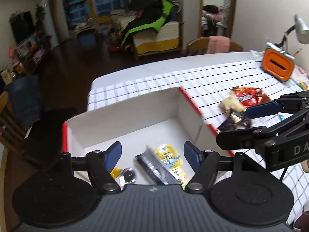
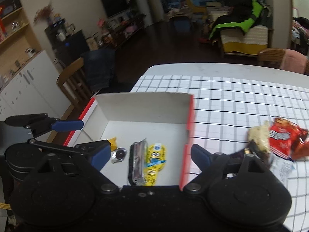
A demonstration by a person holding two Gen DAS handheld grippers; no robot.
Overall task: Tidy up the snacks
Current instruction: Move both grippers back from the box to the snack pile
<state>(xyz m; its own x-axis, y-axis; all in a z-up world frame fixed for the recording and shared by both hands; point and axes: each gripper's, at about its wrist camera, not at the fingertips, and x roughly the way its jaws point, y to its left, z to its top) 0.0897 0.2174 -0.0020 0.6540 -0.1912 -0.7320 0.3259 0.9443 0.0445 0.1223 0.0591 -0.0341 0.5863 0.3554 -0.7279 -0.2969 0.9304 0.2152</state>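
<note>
Four snacks lie in the white box [image 2: 143, 104], and we hold the left gripper [image 1: 152, 155] and right gripper [image 2: 149, 154] wide open, empty, above it.

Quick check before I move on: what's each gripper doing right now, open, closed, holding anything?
Left gripper: open, empty, over the white box.
Right gripper: open, empty, by the box's right wall.

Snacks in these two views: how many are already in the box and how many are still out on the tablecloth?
In the white box: 4
- yellow cartoon packet
- silver-black wrapped bar
- small round foil snack
- small yellow packet

On the checked tablecloth: 3
- red chip bag
- pale crumbly snack
- dark wrapped snack

Total: 7
</note>
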